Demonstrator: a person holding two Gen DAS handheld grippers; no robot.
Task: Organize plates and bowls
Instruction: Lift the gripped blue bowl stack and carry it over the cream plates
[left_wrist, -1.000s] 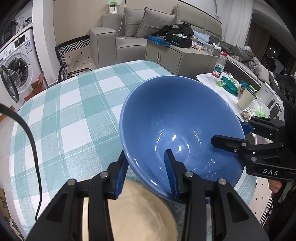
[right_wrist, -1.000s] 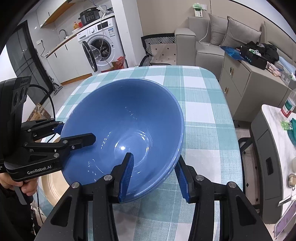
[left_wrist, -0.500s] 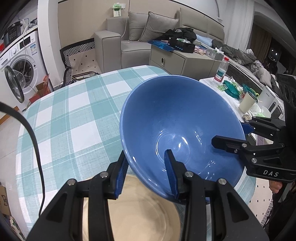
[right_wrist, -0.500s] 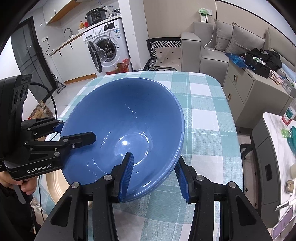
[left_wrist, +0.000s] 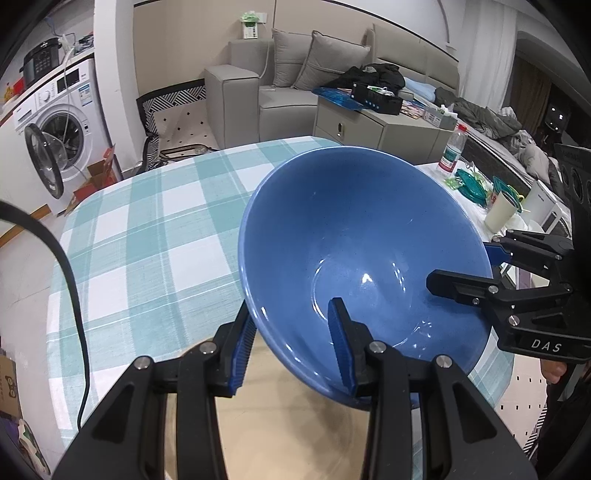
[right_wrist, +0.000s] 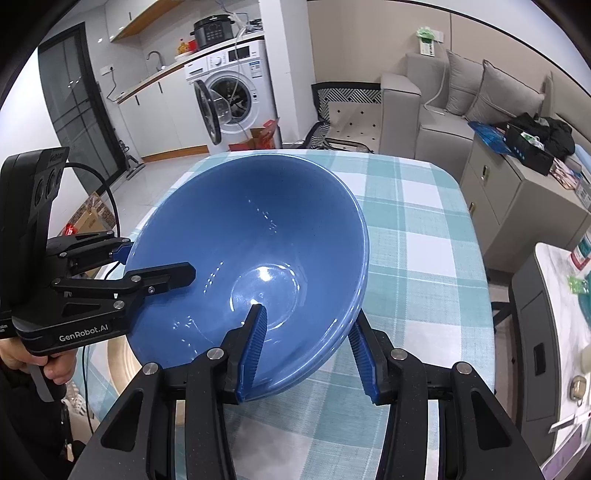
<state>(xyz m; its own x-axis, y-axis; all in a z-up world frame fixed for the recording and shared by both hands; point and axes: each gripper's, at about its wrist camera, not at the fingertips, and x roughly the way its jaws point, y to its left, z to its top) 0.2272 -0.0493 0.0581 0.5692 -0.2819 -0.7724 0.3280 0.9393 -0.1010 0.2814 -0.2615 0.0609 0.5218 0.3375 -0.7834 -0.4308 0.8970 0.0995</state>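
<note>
- Since a second ago, the blue bowl (left_wrist: 354, 236) has risen with both grippers: more floor and the washing machine (right_wrist: 236, 92) now show beyond the table (left_wrist: 147, 236), and the bowl sits higher against the checked cloth.
- One blue bowl is in view, tilted, held in the air above the table.
- Two grippers hold it. The left gripper (left_wrist: 291, 339) is clamped on the near rim in its own view, one finger inside the bowl and one outside.
- The right gripper (right_wrist: 306, 347) grips the opposite rim the same way, one blue pad (right_wrist: 255, 336) inside, the other under the wall.
- One cream plate (left_wrist: 288, 424) lies on the table below the bowl, partly hidden by the left gripper; its edge also shows in the right wrist view (right_wrist: 118, 362).
- Grip positions on the rim look unchanged from the earlier frames.
</note>
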